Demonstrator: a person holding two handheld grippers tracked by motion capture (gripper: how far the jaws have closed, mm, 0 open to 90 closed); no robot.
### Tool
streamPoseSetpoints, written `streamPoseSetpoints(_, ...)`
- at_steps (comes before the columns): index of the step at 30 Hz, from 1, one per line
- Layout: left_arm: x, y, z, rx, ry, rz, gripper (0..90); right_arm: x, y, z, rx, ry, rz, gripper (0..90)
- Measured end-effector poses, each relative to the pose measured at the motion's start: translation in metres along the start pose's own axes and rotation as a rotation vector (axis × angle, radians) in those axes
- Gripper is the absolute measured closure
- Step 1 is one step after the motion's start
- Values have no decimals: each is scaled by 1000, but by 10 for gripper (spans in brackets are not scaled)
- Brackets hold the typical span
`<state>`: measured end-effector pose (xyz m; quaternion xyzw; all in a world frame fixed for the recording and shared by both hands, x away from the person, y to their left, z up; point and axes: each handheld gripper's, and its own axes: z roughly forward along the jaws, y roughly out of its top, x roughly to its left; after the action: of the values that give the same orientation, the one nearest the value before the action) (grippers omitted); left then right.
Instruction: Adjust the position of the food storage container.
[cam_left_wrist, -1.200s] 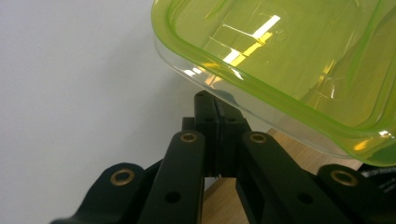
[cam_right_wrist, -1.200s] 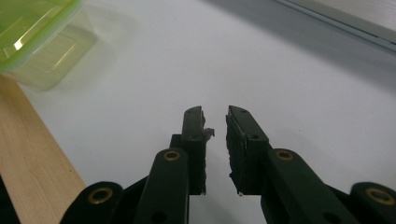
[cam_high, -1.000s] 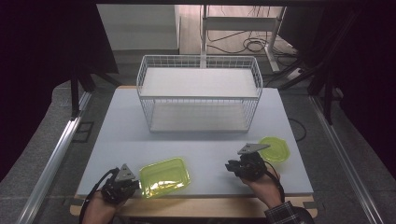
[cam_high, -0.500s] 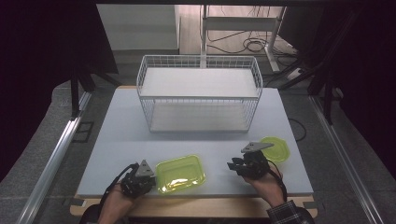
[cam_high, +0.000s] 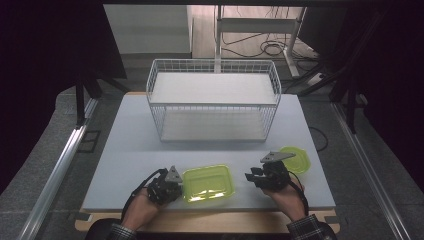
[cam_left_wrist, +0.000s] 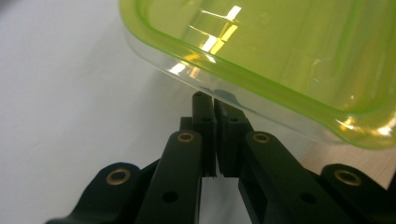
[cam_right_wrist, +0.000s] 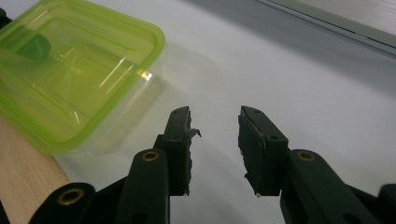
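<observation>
Left gripper (cam_high: 172, 187), lower left of the high view, has its jaws closed together, tips touching the green container (cam_high: 209, 183) at its near rim; whether any rim is pinched is hard to tell. Right gripper (cam_high: 253, 177), lower right, has just been opening, jaws partly apart with nothing between them. Risk: pushed with no real grip, the light container could skid or tip off the table's (cam_high: 125, 165) front edge. Container looks empty. Green lid (cam_high: 296, 159) lies beside the right gripper. Wire basket (cam_high: 212, 105) at frame centre is empty.
</observation>
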<state>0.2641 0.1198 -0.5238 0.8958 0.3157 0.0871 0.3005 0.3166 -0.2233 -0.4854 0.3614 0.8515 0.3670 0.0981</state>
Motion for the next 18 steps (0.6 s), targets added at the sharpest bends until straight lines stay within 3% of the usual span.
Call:
streamPoseSetpoints(3,-4,-2,0,-3,-7,5,870,0,0,-1,-4,-6,-3,626)
streamPoseSetpoints(7,-3,-13,-9,-22,30,-13,810,1,0,-1,-9,-14,-7,589)
streamPoseSetpoints(9,-1,-19,-14,-49,59,-25,677,1,-1,-1,-9,-14,-6,558)
streamPoseSetpoints(10,1,-24,-19,-86,83,-39,506,1,-1,-1,-11,-15,-6,513)
streamPoseSetpoints(11,1,-24,-19,-86,83,-39,424,1,-1,-1,-11,-15,-6,513)
streamPoseSetpoints(12,2,-25,-20,-98,80,-51,424,2,-1,-1,-16,-15,-5,484)
streamPoseSetpoints(15,1,-31,-24,-120,75,-60,209,2,-2,-1,-35,-11,-4,361)
streamPoseSetpoints(18,-2,-36,-26,-120,85,-48,124,2,-4,0,-38,10,13,273)
